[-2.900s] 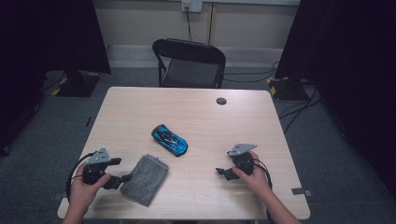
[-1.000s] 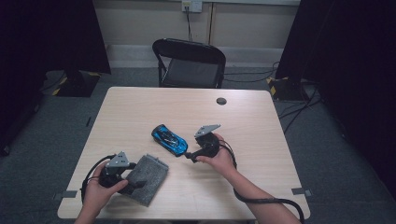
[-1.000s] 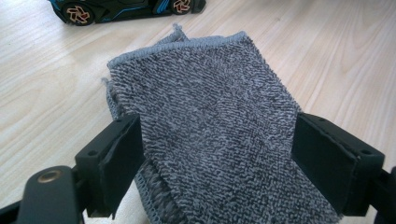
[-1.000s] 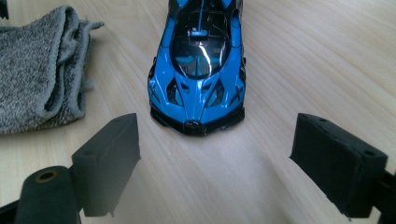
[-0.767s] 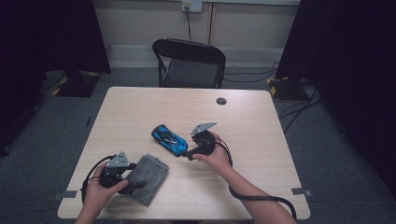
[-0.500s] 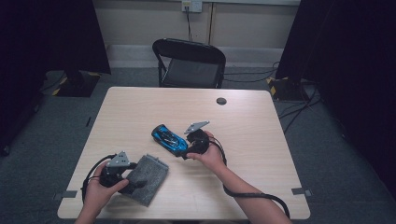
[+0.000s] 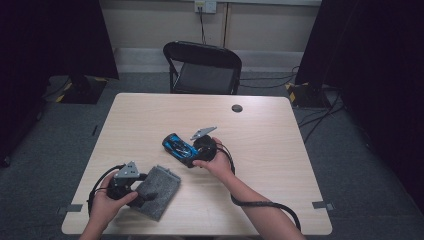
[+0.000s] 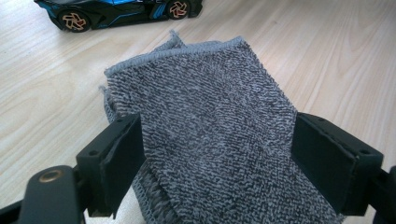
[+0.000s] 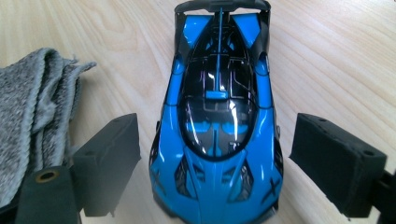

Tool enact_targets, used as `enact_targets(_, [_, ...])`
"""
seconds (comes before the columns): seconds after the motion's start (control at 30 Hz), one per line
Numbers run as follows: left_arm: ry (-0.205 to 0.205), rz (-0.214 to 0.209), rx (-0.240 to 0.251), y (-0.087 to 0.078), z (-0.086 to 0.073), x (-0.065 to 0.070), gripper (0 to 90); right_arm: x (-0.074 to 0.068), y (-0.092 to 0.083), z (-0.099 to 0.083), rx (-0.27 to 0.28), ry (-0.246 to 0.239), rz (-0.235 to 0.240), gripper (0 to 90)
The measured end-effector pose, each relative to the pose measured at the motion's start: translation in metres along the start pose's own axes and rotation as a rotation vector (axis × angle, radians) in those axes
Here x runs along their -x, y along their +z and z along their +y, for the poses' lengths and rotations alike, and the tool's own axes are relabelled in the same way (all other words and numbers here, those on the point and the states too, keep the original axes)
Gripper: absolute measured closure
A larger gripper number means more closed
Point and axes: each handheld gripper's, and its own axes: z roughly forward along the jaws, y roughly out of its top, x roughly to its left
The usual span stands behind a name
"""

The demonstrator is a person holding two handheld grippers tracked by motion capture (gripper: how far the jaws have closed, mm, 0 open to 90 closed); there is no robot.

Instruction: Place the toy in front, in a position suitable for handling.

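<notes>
A pale wooden rectangular table (image 7: 280,150) stands on grey carpet (image 7: 360,165) in a dim room. Beyond the grippers, a black folding metal chair (image 7: 202,67) faces the table's far edge. Behind it runs a cream wall (image 7: 165,22) with a white socket (image 7: 206,6); black curtains (image 7: 370,55) flank both sides.

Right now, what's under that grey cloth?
The cloth lies folded on the table, its lower layers showing at the edge. Anything beneath it is covered.
</notes>
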Motion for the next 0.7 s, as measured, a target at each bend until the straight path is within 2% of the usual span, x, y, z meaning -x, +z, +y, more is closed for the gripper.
enact_targets(0.37, [0.005,-0.008,-0.003,0.002,0.001,0.000,16.9,-0.001,0.016,0.003,-0.020,0.001,-0.004,15.1])
enact_targets(0.57, [0.010,-0.008,-0.002,0.002,0.002,0.000,16.9,-0.003,0.022,0.010,-0.020,-0.018,-0.014,15.2])
enact_targets(0.7, [0.004,-0.011,-0.006,0.002,0.000,-0.001,16.9,-0.003,0.028,0.013,-0.013,-0.005,-0.019,15.5])
